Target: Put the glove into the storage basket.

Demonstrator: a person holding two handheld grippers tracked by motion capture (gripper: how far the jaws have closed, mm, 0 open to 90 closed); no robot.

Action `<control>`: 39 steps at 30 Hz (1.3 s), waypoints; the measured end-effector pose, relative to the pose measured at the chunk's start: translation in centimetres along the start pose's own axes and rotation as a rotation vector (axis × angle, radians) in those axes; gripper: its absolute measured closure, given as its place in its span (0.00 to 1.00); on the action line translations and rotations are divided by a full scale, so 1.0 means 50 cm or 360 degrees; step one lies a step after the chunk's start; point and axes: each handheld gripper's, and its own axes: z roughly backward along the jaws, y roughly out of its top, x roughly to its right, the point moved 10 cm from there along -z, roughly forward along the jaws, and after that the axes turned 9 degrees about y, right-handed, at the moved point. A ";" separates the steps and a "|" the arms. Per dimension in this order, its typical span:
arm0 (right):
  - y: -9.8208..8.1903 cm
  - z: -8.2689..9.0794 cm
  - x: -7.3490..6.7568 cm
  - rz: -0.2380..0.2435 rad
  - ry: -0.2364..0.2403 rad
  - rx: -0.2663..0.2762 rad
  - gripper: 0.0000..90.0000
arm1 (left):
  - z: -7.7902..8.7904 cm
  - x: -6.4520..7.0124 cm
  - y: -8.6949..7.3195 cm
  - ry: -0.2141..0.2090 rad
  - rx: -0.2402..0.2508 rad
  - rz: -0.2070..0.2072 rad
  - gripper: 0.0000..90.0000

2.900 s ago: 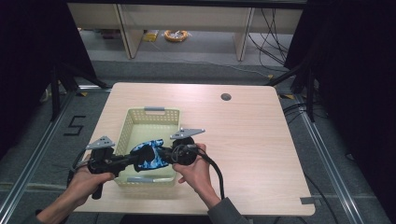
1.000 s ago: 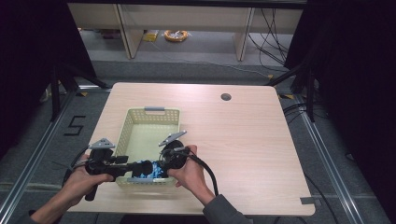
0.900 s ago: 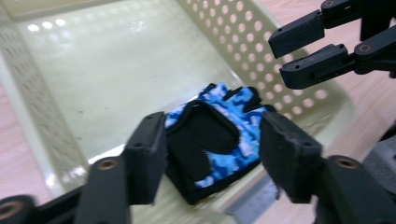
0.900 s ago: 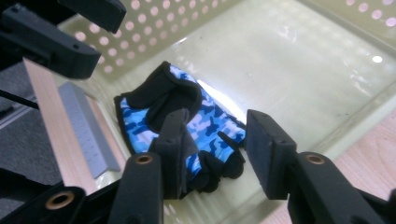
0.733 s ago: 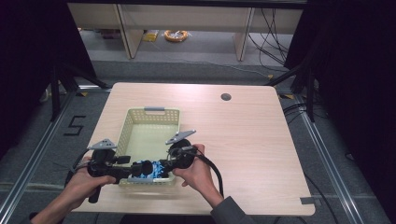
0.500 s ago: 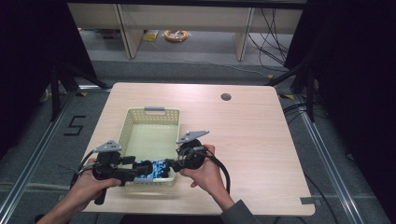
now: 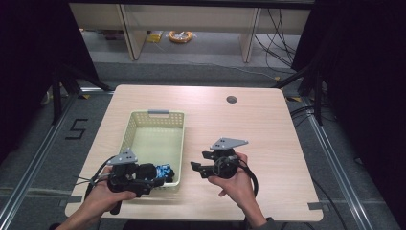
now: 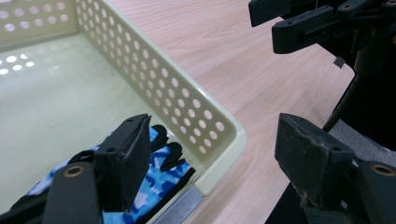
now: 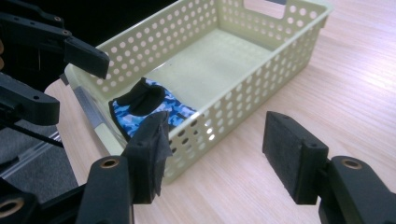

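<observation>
A pale yellow perforated basket (image 7: pixel 158 113) (image 8: pixel 187 102) (image 9: pixel 261 88) stands on the wooden table (image 7: pixel 268 124). A blue camouflage glove (image 7: pixel 163 171) (image 8: pixel 161 179) (image 9: pixel 154 107) with black parts lies in its near end. My left gripper (image 7: pixel 155 176) (image 8: pixel 215 140) (image 9: pixel 70 79) is at the basket's near corner. It is open and its jaws have just been opening: one is above the glove, the other is outside the wall, and neither presses on it. My right gripper (image 7: pixel 197 160) (image 9: pixel 217 135) (image 8: pixel 280 23) is over bare table right of the basket. It too has just been opening and holds nothing.
A round cable hole (image 7: pixel 231 99) sits in the table's far right part. The far half of the basket holds nothing. The table's front edge lies just under both hands. Beyond the table are a floor, shelving legs and a yellow coil (image 7: pixel 179 35).
Both grippers were shut on the glove over the basket, lowered it into the near end and let go. The right gripper drew away to the right over the table, and the left backed off slightly.
</observation>
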 end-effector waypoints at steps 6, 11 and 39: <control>-0.024 0.019 0.009 -0.0040 -0.0013 0.0049 0.44 | -0.015 0.030 0.009 -0.0031 0.0036 -0.0038 0.28; -0.041 0.030 0.017 -0.0091 -0.0021 0.0064 0.42 | -0.023 0.050 0.013 -0.0048 0.0053 -0.0096 0.26; -0.116 0.096 0.053 -0.0137 -0.0079 0.0111 0.35 | -0.034 0.097 -0.031 -0.0106 0.0051 -0.0199 0.23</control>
